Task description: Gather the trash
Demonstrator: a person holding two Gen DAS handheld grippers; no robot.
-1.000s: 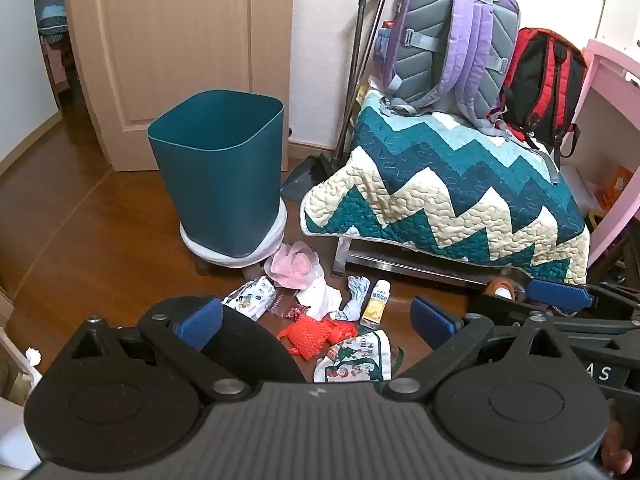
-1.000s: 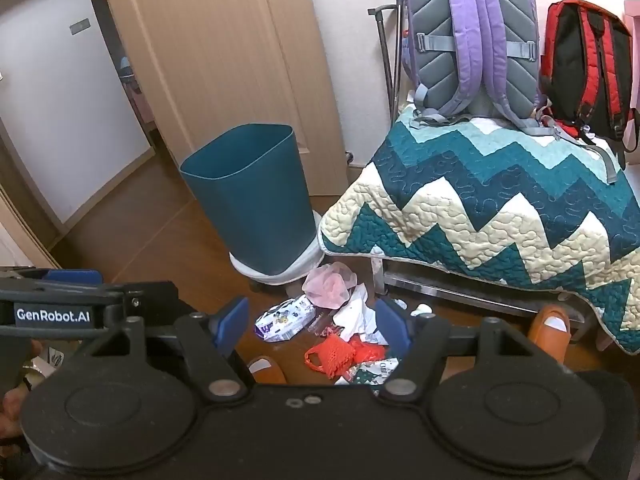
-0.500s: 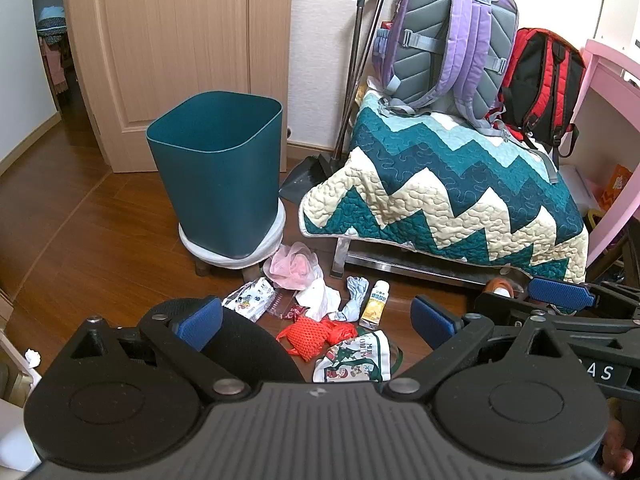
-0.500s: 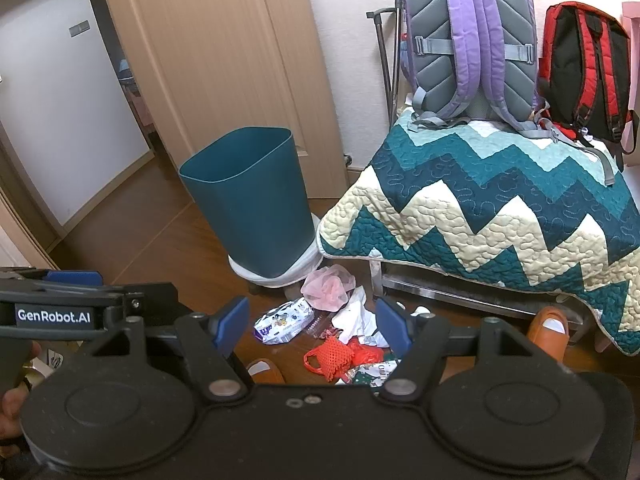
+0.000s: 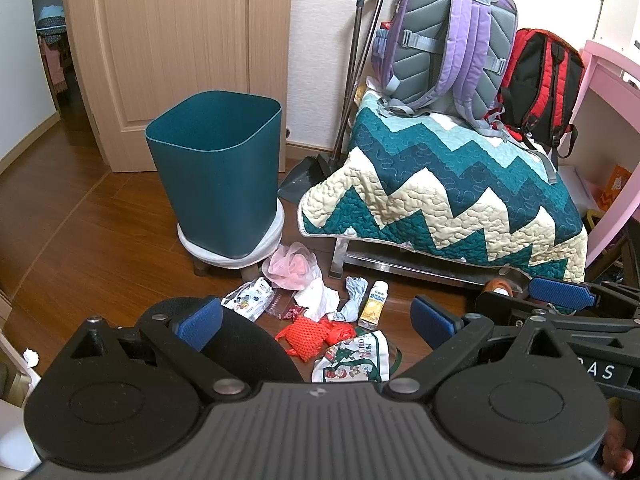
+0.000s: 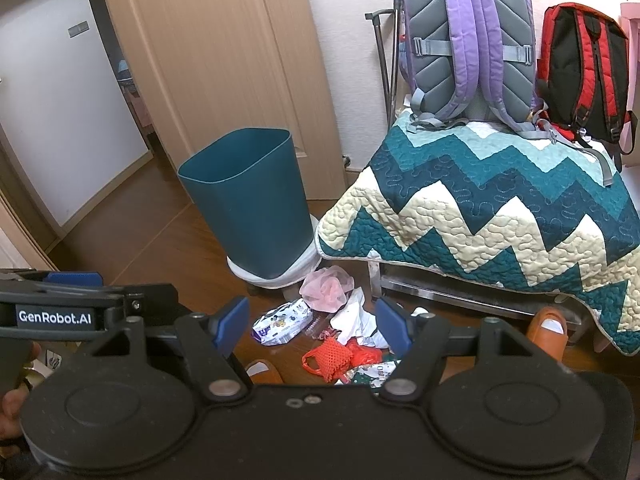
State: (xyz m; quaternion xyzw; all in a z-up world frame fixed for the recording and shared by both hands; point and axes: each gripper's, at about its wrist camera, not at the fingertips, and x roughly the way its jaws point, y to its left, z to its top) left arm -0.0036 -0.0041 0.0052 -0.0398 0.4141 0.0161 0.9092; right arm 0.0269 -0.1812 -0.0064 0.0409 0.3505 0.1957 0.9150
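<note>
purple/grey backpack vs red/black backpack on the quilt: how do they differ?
The purple and grey padded backpack is larger and sits left; the red and black backpack is smaller, at the right edge. The purple one shows lilac straps over grey padding, the red one black panels with red straps. Both stand upright, straps facing the cameras, on the teal zigzag quilt.

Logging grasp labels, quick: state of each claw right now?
Left claw: open, holding nothing.
Right claw: open, holding nothing.
</note>
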